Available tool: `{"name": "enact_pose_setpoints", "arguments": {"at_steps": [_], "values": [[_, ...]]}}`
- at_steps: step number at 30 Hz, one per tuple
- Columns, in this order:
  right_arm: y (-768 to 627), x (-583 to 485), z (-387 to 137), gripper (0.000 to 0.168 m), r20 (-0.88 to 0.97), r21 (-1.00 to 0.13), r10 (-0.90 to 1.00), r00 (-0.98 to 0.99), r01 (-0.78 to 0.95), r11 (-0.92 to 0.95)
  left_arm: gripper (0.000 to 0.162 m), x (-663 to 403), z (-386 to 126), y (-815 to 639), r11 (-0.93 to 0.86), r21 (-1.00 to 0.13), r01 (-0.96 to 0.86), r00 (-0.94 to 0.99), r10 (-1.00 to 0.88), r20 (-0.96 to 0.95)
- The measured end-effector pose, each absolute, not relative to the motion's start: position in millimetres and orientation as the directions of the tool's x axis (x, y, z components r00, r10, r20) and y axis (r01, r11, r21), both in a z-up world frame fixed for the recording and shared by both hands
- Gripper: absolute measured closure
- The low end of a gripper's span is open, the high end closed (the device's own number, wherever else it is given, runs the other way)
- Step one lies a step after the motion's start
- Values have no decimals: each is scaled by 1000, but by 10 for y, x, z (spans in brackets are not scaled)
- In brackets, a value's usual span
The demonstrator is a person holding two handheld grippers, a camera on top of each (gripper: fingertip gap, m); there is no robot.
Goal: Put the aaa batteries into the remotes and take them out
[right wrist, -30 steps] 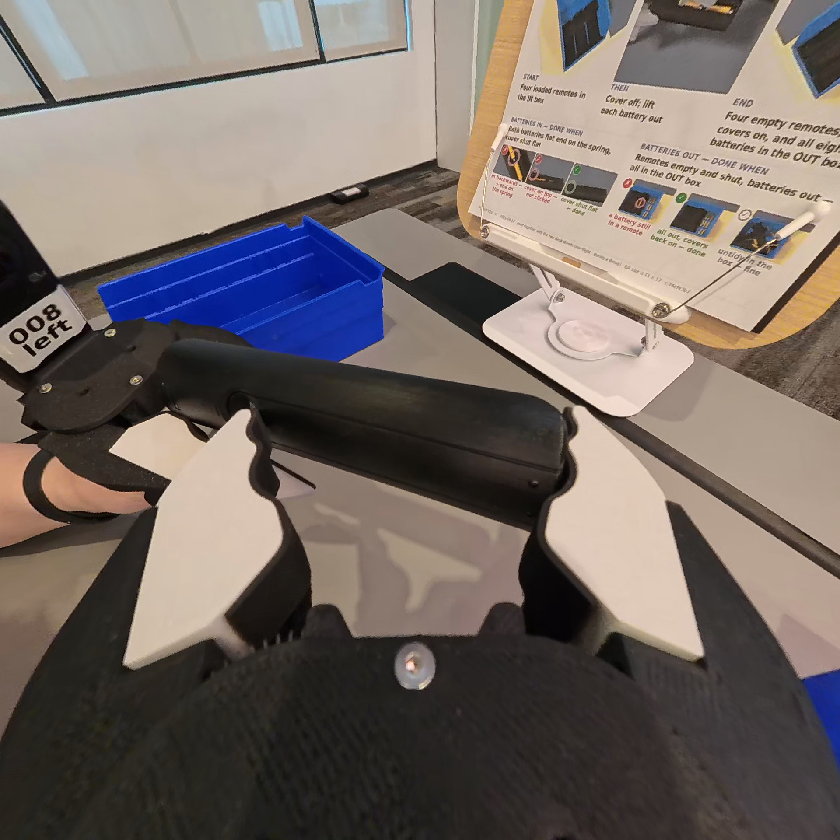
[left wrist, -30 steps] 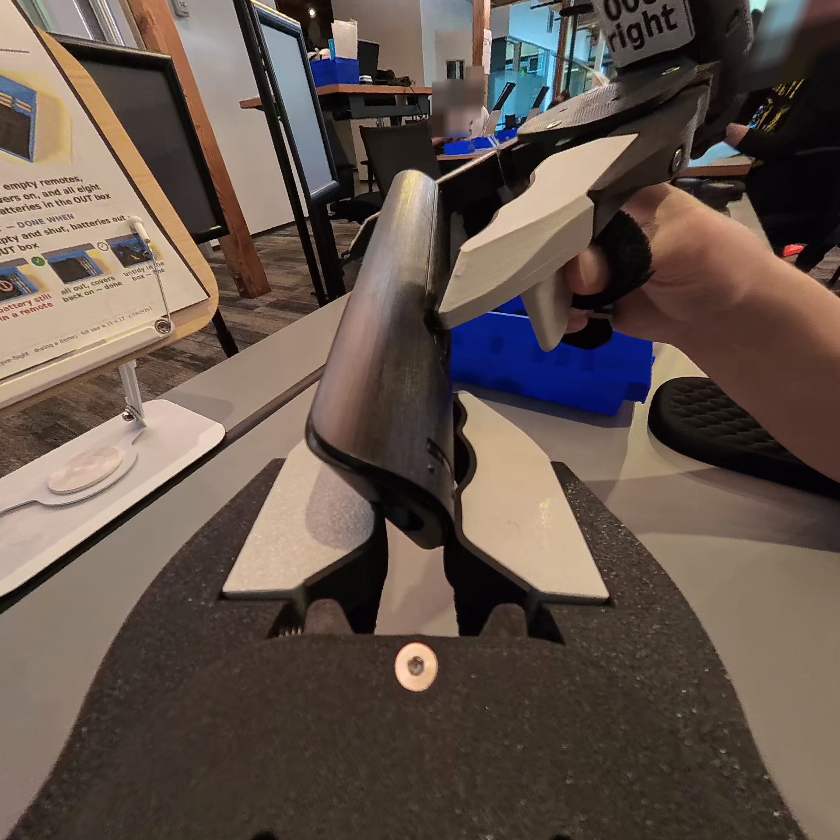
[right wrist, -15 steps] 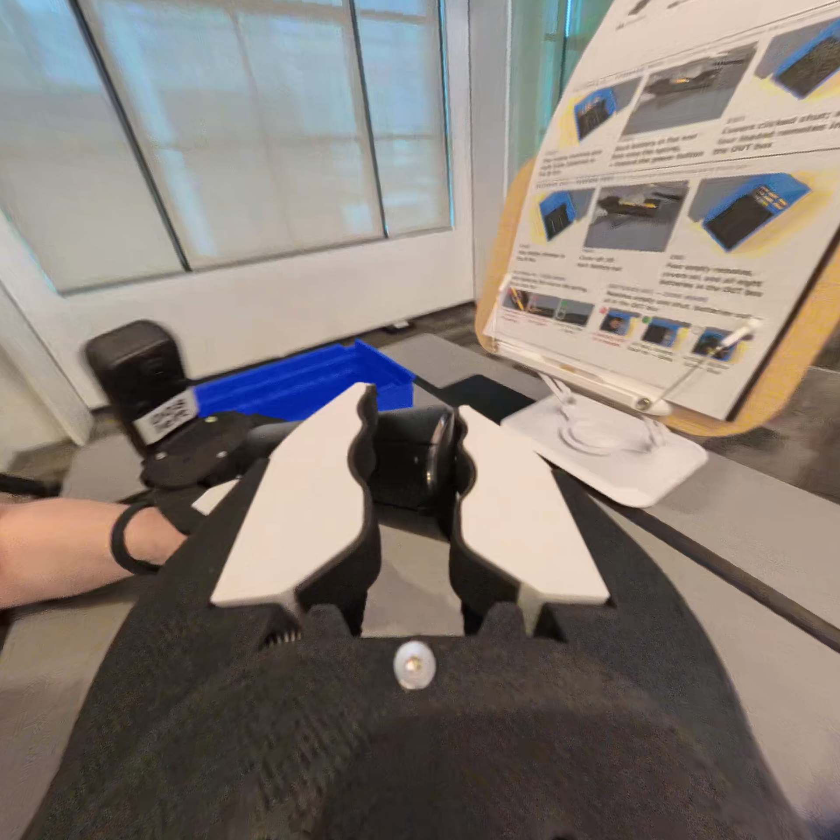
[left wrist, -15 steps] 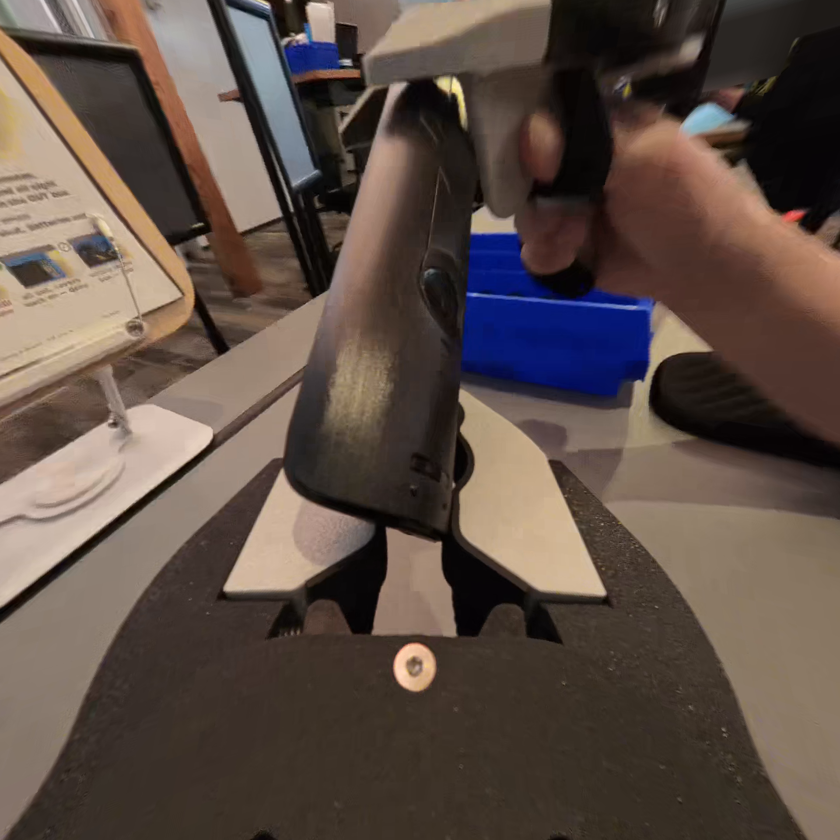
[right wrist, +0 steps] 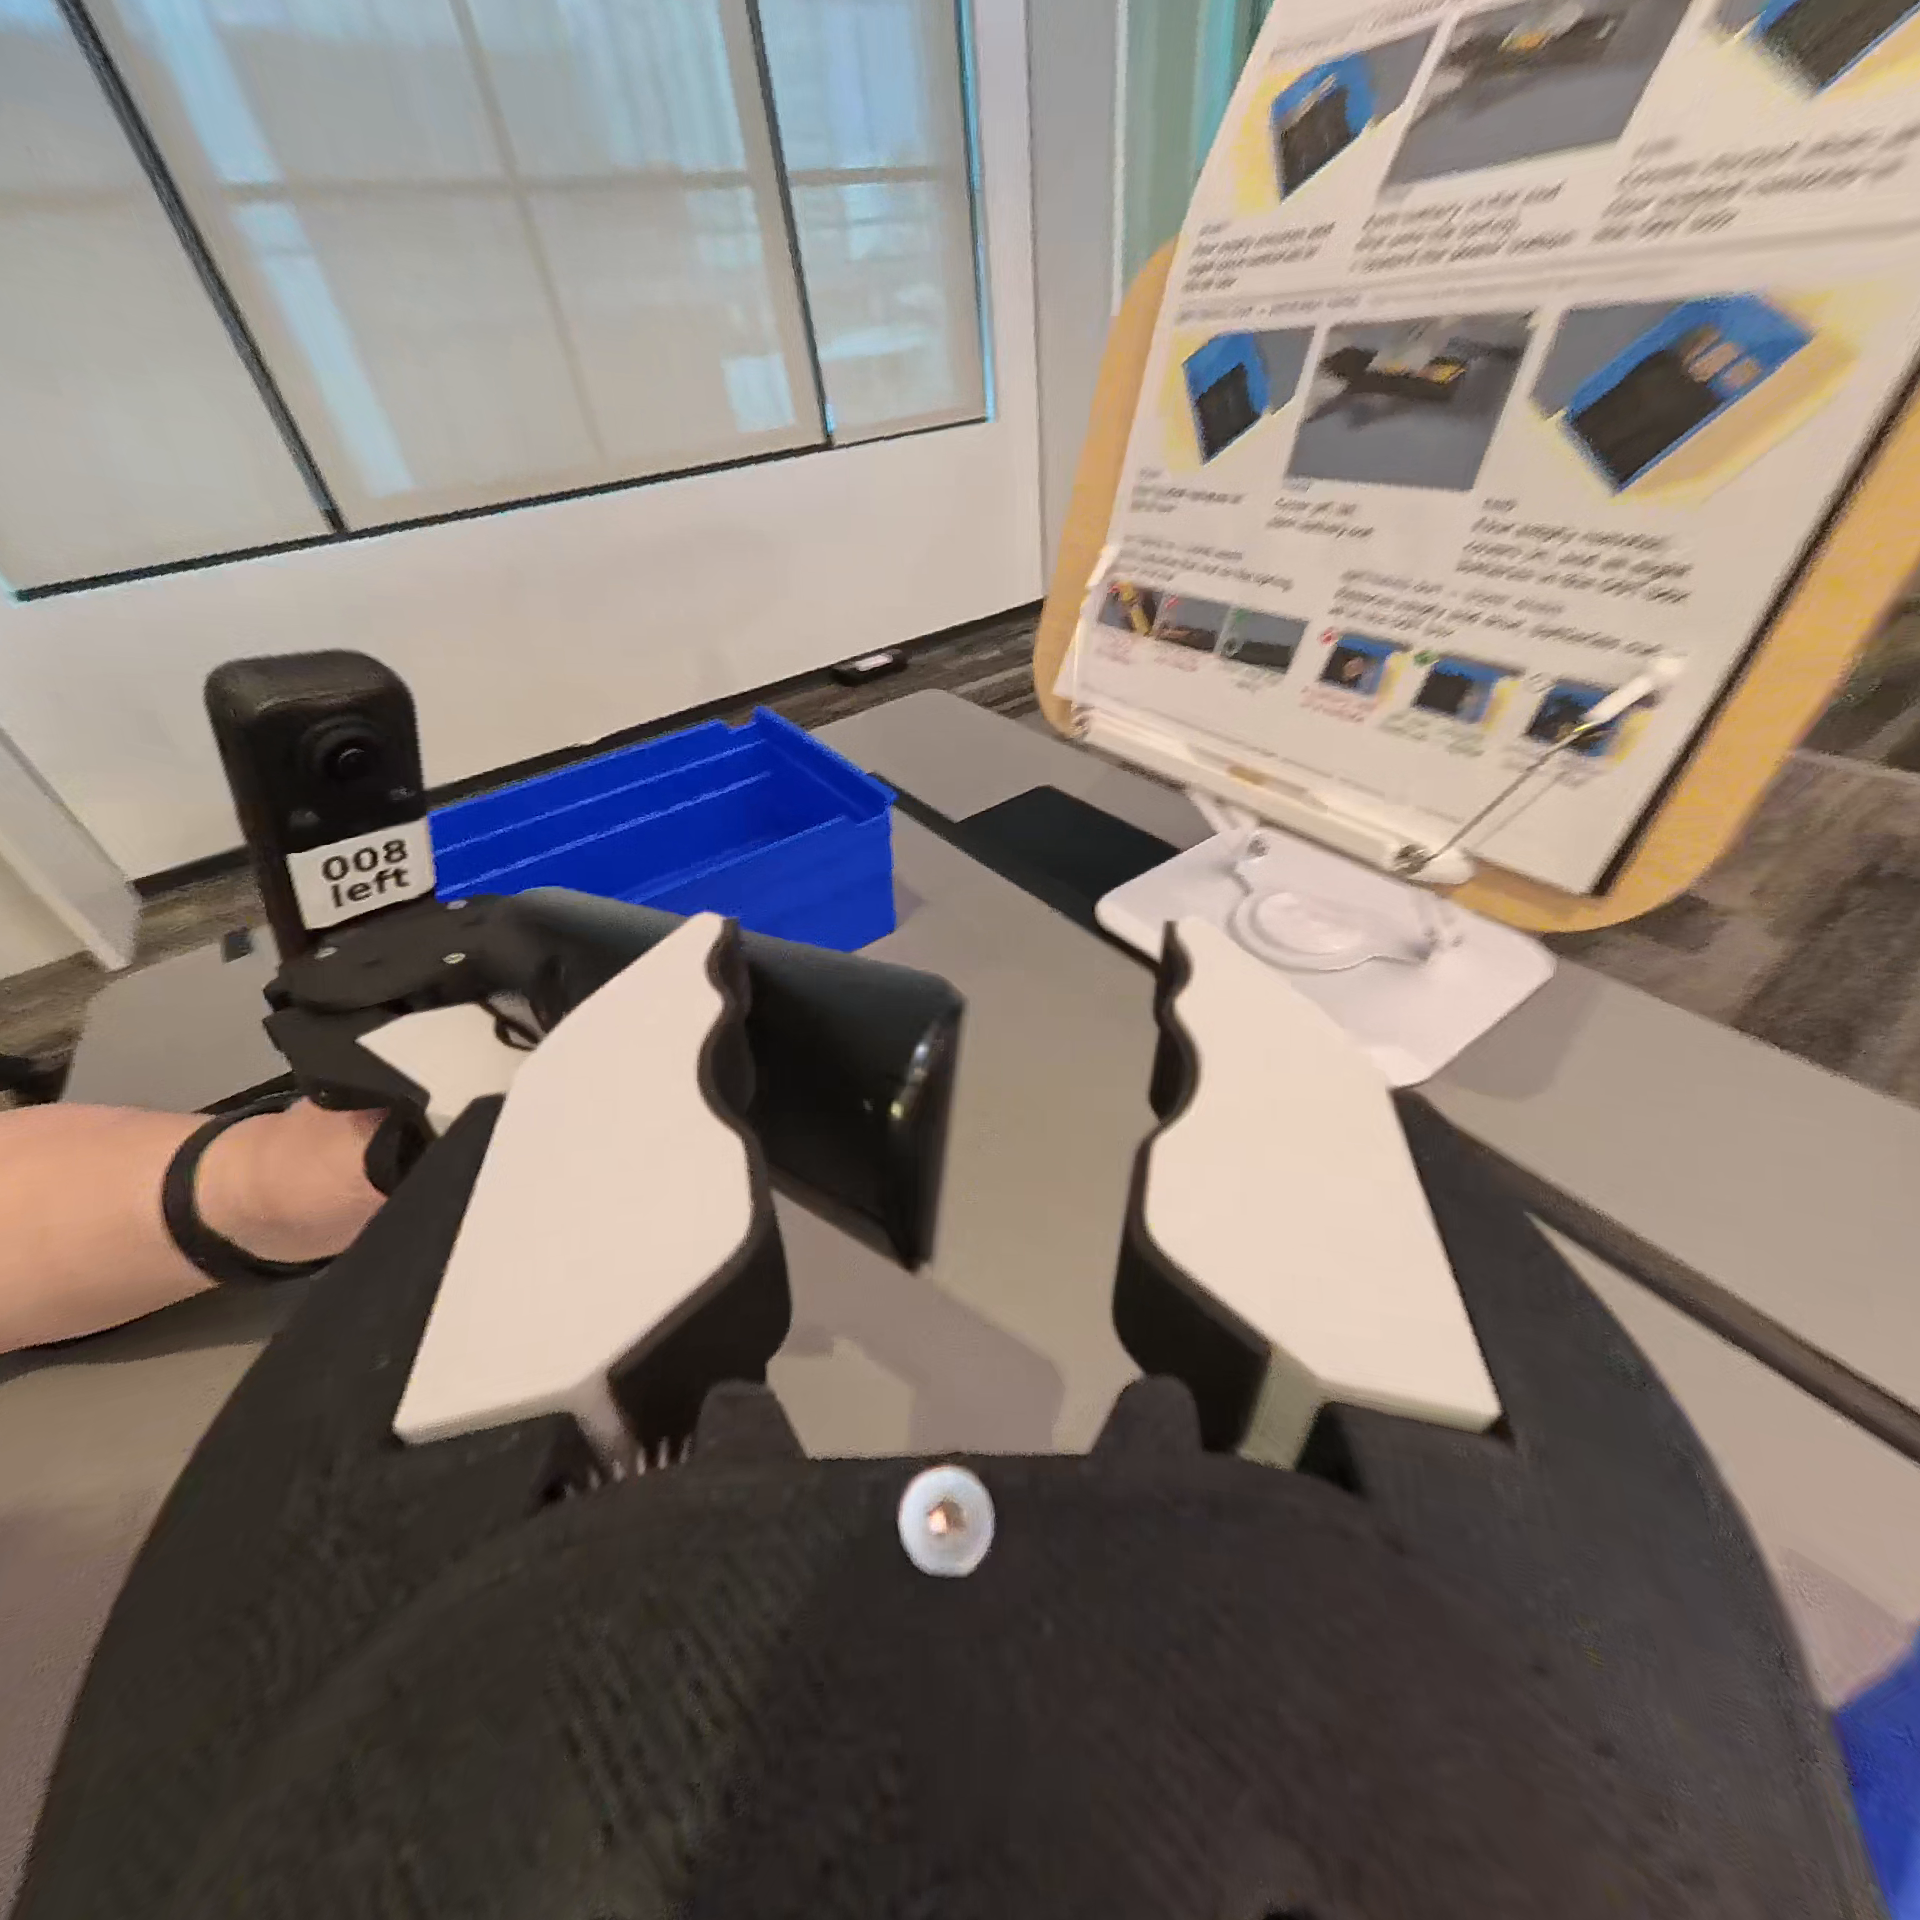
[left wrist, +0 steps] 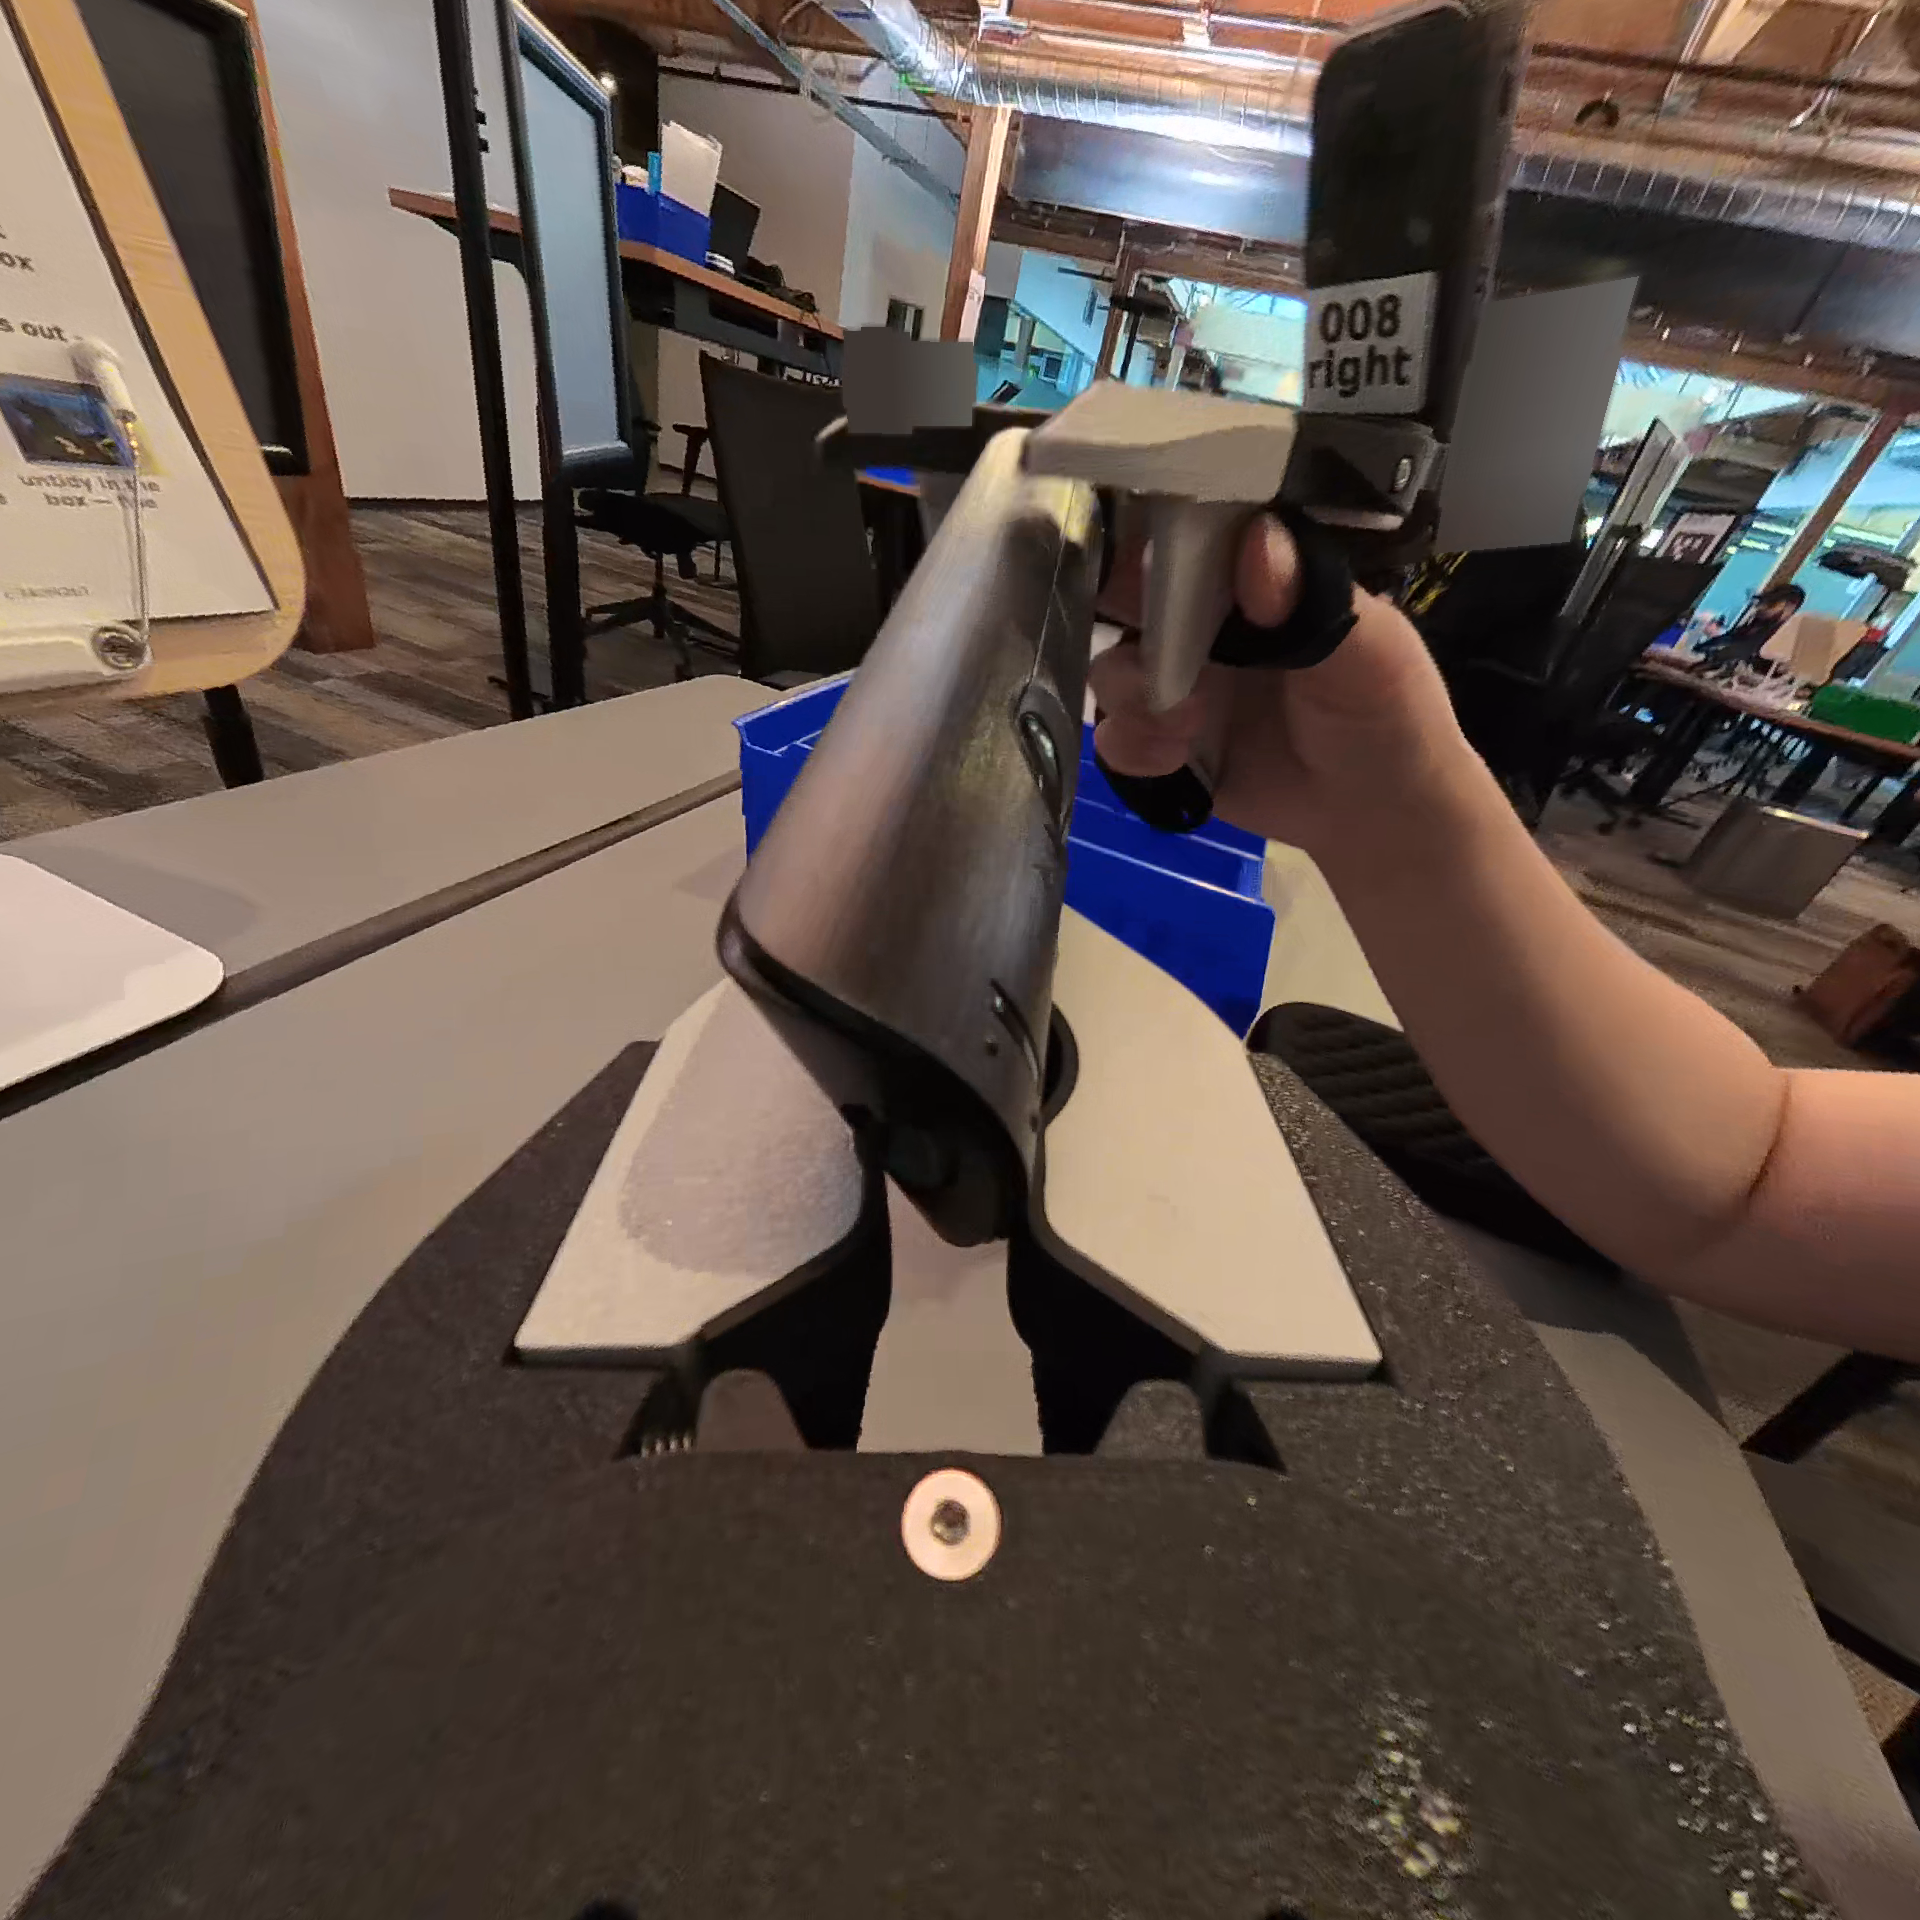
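Observation:
A black remote [left wrist: 914, 831] is clamped at its near end between the fingers of my left gripper [left wrist: 904, 966], which is shut on it. The remote slants up and away above the grey table [left wrist: 395, 1039]. My right gripper [right wrist: 945, 935] is open, its fingers wide apart. The remote's far end [right wrist: 842, 1070] lies between them, close to the left finger [right wrist: 613, 1122] and apart from the right one. In the left wrist view a right gripper finger [left wrist: 1153, 447] lies over the remote's top end. No batteries show.
A blue bin [left wrist: 1164, 914] stands behind the remote; another blue bin [right wrist: 675, 821] stands behind the left gripper. An instruction board [right wrist: 1455, 416] on a white stand [right wrist: 1330, 956] is at the table's edge. A black mat [left wrist: 1371, 1101] lies under the person's forearm.
The right gripper closed on the remote's far end half a second ago and has now opened wide. The left gripper kept its hold, and the remote tilted more upright.

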State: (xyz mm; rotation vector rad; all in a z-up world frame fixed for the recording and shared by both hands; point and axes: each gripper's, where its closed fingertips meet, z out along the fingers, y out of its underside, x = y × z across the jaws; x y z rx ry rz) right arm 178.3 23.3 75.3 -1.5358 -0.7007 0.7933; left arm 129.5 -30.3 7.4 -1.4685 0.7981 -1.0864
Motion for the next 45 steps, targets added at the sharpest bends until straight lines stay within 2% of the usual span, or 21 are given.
{"name": "enact_pose_setpoints", "arguments": {"at_steps": [3,7,13,15,16,17,23,28,32,45], "values": [[195,1965,925,89,-119,-993,813,570,-76,-92,139,1217,156,-267,-211,-968,137,340,-908,246],[55,1889,916,89,-309,-950,882,355,-165,-266,139,1178,182,-248,-198,-972,125,343,-911,229],[-78,1572,708,91,-453,-890,882,133,-128,-438,138,1246,166,-334,-235,-967,95,269,-930,252],[-107,1528,662,101,-436,-899,892,123,-100,-426,138,1277,156,-380,-266,-961,83,222,-935,278],[-157,1516,658,115,-422,-906,902,95,-82,-415,137,1287,164,-400,-279,-956,86,201,-935,291],[-197,1510,660,140,-418,-908,905,71,-71,-414,136,1279,179,-399,-284,-954,98,192,-935,298],[-271,1511,694,143,-417,-908,908,25,-63,-415,127,1242,373,-514,-321,-936,141,57,-942,332],[-329,1486,723,143,-396,-917,918,-1,-61,-395,123,1235,426,-550,-293,-945,142,53,-951,303],[-321,1504,763,144,-428,-900,904,-14,-90,-427,124,1259,336,-526,-204,-978,51,132,-969,209],[-220,1422,711,143,-553,-819,832,-35,-163,-551,126,1124,366,-353,-159,-986,50,252,-953,166]]}}
